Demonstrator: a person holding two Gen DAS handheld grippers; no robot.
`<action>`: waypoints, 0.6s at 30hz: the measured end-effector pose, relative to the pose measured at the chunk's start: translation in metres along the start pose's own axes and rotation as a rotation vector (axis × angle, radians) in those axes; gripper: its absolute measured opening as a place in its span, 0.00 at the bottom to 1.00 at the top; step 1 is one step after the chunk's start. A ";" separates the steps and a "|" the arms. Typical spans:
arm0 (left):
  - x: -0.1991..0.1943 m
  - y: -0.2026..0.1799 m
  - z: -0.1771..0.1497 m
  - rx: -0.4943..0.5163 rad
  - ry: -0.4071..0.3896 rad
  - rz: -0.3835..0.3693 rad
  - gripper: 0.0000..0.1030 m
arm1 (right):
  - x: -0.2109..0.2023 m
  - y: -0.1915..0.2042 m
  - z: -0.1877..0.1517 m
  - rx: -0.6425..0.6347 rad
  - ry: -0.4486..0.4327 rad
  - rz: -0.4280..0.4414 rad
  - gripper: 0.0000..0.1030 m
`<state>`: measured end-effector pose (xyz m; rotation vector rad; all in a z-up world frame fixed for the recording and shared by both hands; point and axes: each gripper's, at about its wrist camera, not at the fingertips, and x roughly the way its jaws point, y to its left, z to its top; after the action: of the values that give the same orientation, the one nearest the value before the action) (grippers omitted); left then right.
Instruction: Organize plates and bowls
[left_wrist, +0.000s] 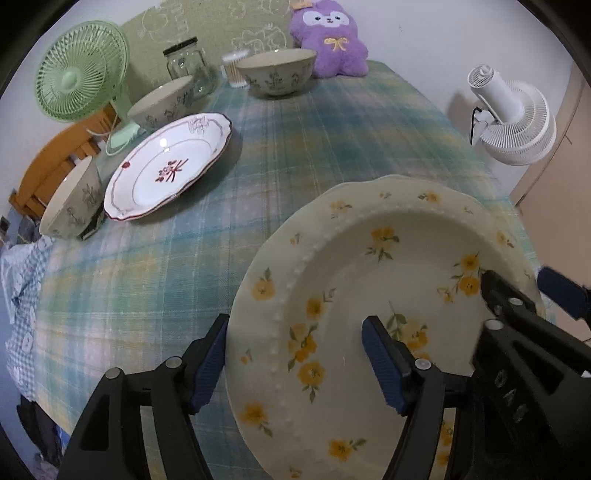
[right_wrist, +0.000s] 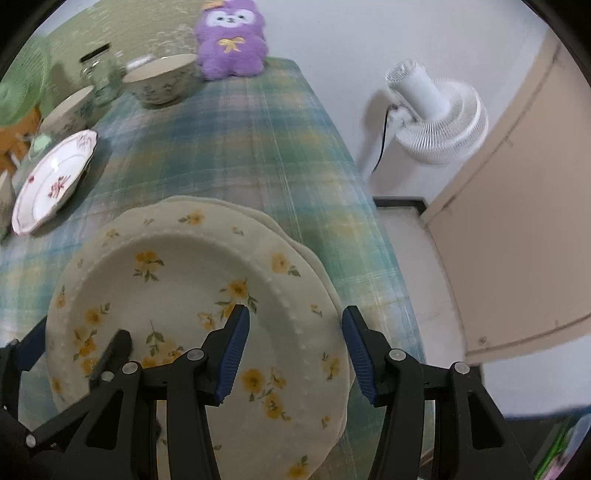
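A cream plate with yellow flowers (left_wrist: 354, 295) (right_wrist: 184, 273) lies on top of a second similar plate whose rim (right_wrist: 314, 254) shows beneath it, at the table's near right. My left gripper (left_wrist: 295, 365) is open, its jaws straddling the plate's left rim. My right gripper (right_wrist: 295, 354) is open, its jaws straddling the right rim. A white plate with red flowers (left_wrist: 170, 166) (right_wrist: 51, 181) lies on the left. Three floral bowls stand at the near left (left_wrist: 72, 205), behind the white plate (left_wrist: 162, 101) and at the back (left_wrist: 277, 72) (right_wrist: 162, 79).
A plaid cloth (left_wrist: 332, 122) covers the table. A green fan (left_wrist: 81, 70), a glass jar (left_wrist: 188, 62), a cotton swab tub (left_wrist: 234, 68) and a purple plush toy (left_wrist: 330, 37) stand at the back. A white fan (right_wrist: 436, 110) stands beyond the right edge.
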<state>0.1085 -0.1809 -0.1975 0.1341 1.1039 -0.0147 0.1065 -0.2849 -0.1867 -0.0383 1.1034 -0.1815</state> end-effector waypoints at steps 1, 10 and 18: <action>0.000 0.001 0.000 -0.010 0.002 -0.002 0.70 | -0.001 0.004 0.001 -0.013 -0.003 0.026 0.55; -0.001 0.008 0.007 -0.076 0.038 -0.065 0.75 | 0.000 0.012 0.015 -0.028 0.020 0.104 0.55; -0.028 0.028 0.033 -0.110 0.003 -0.025 0.83 | -0.019 0.024 0.044 -0.038 0.048 0.235 0.56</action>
<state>0.1273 -0.1583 -0.1550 0.0219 1.1073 0.0234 0.1405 -0.2606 -0.1530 0.0614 1.1496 0.0493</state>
